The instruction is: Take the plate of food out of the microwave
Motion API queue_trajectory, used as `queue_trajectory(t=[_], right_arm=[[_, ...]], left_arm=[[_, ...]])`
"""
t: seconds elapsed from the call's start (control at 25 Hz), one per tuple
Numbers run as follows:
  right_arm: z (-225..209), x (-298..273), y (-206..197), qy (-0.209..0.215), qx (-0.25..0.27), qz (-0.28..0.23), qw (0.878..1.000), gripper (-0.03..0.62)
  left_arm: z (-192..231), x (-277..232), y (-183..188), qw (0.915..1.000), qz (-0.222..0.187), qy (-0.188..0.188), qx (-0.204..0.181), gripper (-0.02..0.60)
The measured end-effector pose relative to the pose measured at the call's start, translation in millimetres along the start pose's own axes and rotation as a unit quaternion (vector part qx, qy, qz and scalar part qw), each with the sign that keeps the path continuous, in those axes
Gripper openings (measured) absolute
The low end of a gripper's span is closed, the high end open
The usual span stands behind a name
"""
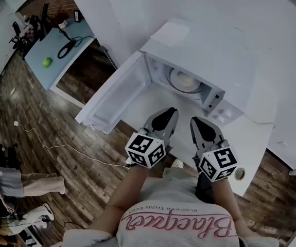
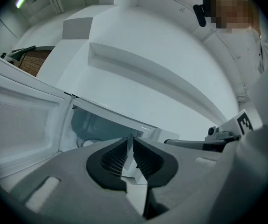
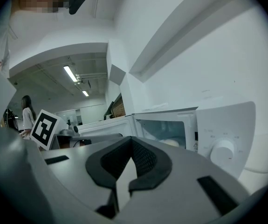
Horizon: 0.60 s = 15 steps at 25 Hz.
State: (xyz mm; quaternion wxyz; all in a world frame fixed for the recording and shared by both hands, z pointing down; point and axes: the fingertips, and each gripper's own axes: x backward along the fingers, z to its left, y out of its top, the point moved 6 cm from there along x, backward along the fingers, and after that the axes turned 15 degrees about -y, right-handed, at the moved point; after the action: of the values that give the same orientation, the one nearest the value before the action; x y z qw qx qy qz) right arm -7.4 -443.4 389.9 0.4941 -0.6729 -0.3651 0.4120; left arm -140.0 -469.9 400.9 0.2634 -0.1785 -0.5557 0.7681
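Facing the open microwave (image 1: 205, 48), left gripper (image 1: 172, 110) and right gripper (image 1: 194, 120), both closed and empty, have the plate (image 1: 184, 80) straight ahead between them.

Head view: the microwave (image 1: 204, 55) sits mid-frame on a counter (image 1: 258, 138), its door (image 1: 111, 96) open toward the lower left. A plate (image 1: 185, 80) lies inside, possibly with food on it. My left gripper (image 1: 172, 112) and right gripper (image 1: 195, 121) sit side by side just below the opening. A desk (image 1: 68, 42) stands upper left.
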Motion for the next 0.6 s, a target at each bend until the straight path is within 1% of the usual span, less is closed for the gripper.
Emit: queue_trajectory(t=[0.2, 0.36, 0.48, 0.56, 0.6], right_arm=[[-8, -14, -1, -0.002, 0.002, 0.004, 1.0, 0.006], [-11, -18, -5, 0.0, 0.004, 0.009, 1.0, 0.006], [-13, -18, -5, 0.003, 0.005, 0.009, 1.0, 0.006], [-13, -17, -6, 0.004, 0.007, 0.01, 1.0, 0.006], [-14, -17, -6, 0.005, 0.008, 0.011, 1.0, 0.006]], left_arm=[[16, -11, -5, 0.9994, -0.014, 0.003, 0.031, 0.036], [25, -17, -11, 0.9954, -0.031, -0.003, 0.09, 0.165], [34, -20, -15, 0.9864, -0.055, -0.007, 0.155, 0.232], [42, -23, -19, 0.9784, -0.063, -0.007, 0.197, 0.235], [46, -23, -20, 0.9752, -0.065, -0.006, 0.211, 0.235]])
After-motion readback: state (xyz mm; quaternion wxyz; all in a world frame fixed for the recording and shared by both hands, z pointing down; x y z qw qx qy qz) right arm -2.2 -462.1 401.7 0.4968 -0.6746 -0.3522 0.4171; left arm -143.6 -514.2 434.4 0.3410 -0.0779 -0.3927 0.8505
